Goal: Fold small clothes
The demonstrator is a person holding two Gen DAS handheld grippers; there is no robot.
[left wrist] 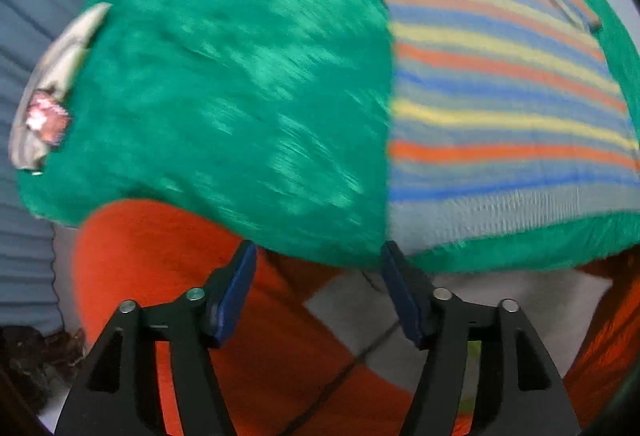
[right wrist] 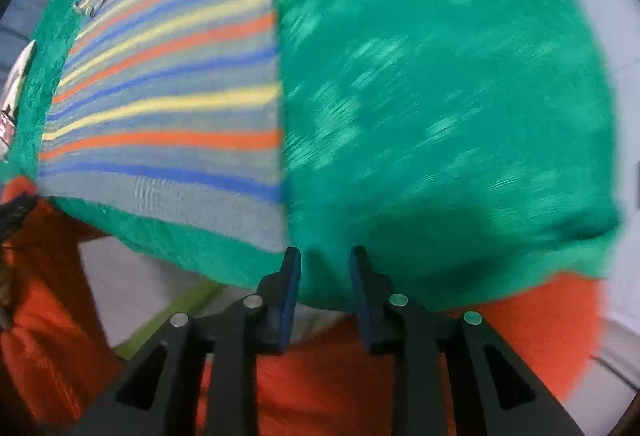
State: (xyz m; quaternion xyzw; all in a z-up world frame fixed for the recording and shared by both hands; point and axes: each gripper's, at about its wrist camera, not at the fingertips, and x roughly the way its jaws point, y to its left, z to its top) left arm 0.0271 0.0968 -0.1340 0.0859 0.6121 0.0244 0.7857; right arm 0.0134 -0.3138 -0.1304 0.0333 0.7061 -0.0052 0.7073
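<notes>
Left gripper (left wrist: pixel 318 256): jaws wide apart, nothing between them, tips over the near edge of the green fuzzy cover (left wrist: pixel 224 84). Right gripper (right wrist: pixel 325 259): jaws apart by a narrower gap, empty, tips also at that near edge. Striped knit garment (left wrist: pixel 504 92) lies flat on the green cover, straight folded edge toward the cover's middle, grey ribbed hem nearest the camera. Orange fabric (left wrist: pixel 132 260) shows below the cover's edge. Small printed cloth (left wrist: pixel 48 92) at the far-left edge. Both views blurred.

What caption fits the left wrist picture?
Open left gripper above a striped sweater lying on a green cloth.
</notes>
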